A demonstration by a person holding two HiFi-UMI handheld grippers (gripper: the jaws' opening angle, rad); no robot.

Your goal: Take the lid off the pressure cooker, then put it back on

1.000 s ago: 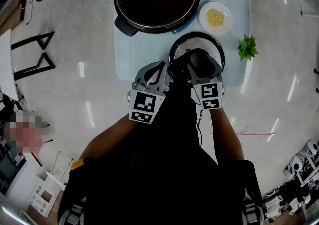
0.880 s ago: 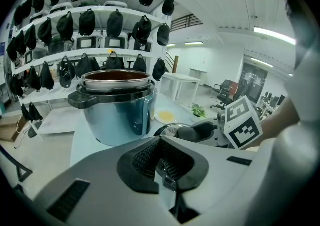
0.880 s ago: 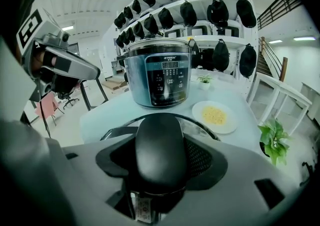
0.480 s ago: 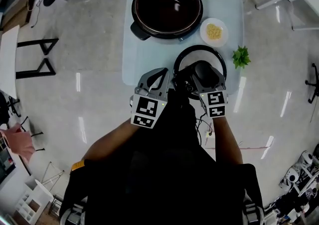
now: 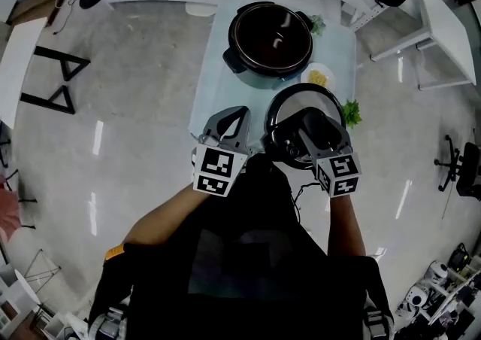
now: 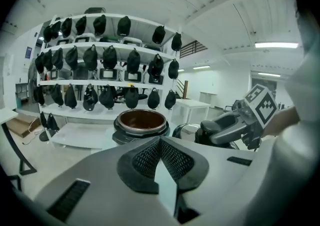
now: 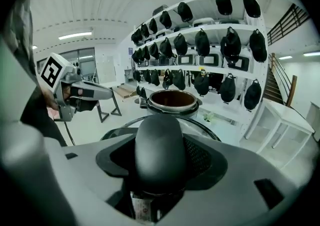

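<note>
The lid (image 5: 289, 104) is clamped by its black knob (image 7: 160, 152) between the right gripper's (image 5: 301, 129) fingers, above the table's (image 5: 216, 89) near edge. Just left of them, the left gripper's (image 5: 234, 116) fingers are pressed together on nothing. Beyond both sets of fingertips stands the open pressure cooker (image 5: 270, 37), apart from the lid.

A small white plate (image 5: 307, 74) of yellow bits sits on the pale counter (image 5: 218, 68) between 2 green leafy sprigs, one (image 5: 316, 25) at the far edge and one (image 5: 350, 113) nearer. Behind, white shelves (image 6: 100, 46) carry rows of dark rounded items (image 6: 133, 61). The floor (image 5: 135, 105) is glossy.
</note>
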